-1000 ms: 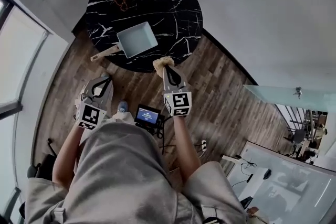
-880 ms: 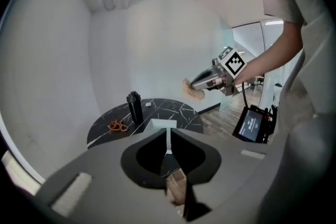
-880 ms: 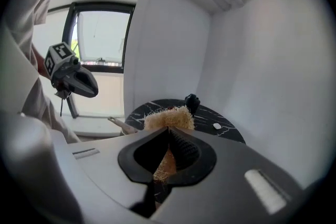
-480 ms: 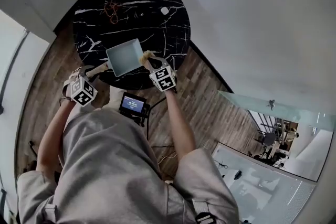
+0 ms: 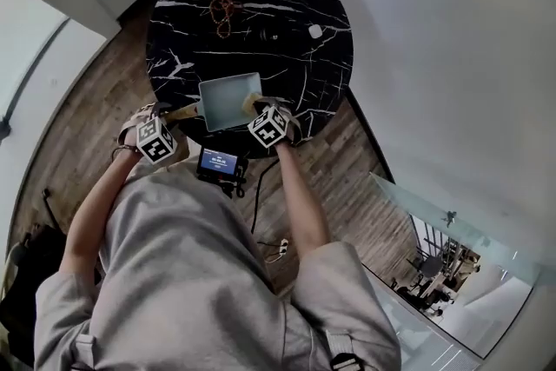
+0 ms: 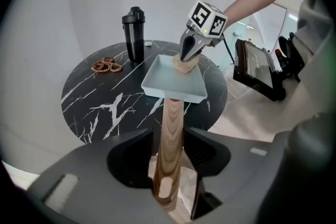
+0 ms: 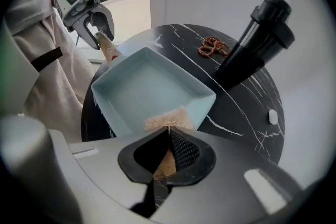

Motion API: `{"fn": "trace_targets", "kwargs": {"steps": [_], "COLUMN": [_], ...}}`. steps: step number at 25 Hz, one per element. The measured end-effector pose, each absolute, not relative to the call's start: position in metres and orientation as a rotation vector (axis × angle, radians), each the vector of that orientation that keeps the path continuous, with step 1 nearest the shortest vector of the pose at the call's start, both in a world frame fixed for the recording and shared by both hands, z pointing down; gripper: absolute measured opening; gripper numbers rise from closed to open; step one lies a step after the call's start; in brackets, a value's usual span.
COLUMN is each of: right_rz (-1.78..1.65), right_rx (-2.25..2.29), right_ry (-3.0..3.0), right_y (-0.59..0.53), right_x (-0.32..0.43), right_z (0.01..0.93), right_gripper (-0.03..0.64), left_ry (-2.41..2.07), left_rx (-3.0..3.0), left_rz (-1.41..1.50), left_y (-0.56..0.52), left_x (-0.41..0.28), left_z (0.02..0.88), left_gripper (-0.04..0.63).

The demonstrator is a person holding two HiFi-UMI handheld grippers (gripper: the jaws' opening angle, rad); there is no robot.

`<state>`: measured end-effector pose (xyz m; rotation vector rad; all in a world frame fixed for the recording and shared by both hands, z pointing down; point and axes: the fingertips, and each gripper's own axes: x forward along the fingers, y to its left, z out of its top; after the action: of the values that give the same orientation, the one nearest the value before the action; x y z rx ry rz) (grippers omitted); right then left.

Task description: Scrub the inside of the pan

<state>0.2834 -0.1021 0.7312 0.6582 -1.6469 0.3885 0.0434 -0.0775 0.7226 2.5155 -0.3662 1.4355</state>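
Pale-blue pan (image 5: 228, 100) sits on the black marble worktop (image 5: 287, 13) in the head view. Left gripper view: the left gripper (image 6: 170, 157) has just been opening; its fingers stand released either side of the wooden handle (image 6: 170, 128). Right gripper view: the right gripper (image 7: 167, 155) fingers clench a tan sponge (image 7: 169, 119) at the pan's near corner.

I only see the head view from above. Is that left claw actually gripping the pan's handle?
Observer: No. The wooden handle lies between the left gripper's jaws, which have just been opening and stand clear of it on both sides.
Visitor: And the right one?
Observer: The right gripper is shut on a tan sponge that hangs over the pan's rim nearest it.
Visitor: Anything standing nearby?
Observer: A black bottle stands upright behind the pan, beside a string of brown beads.
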Motion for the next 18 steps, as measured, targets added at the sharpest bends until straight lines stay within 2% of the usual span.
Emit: {"fn": "trace_targets", "kwargs": {"steps": [3,7,18], "right_rz": [0.4,0.421,0.584], "right_rx": [0.616,0.559,0.498], "right_ry": [-1.627,-1.585,-1.54], "right_y": [-0.103,-0.099,-0.085], "right_x": [0.281,0.276,0.271], "right_z": [0.741,0.749,0.757], "right_gripper": [0.025,0.023,0.023], "left_ry": [-0.319,-0.263,-0.24], "left_rx": [2.495,2.447,2.432], "left_rz": [1.462,1.52,1.626], "left_y": [-0.076,-0.066,-0.066], "left_x": [0.045,0.041,0.042], "left_z": [0.737,0.758,0.764], "left_gripper": [0.175,0.111,0.09]}}
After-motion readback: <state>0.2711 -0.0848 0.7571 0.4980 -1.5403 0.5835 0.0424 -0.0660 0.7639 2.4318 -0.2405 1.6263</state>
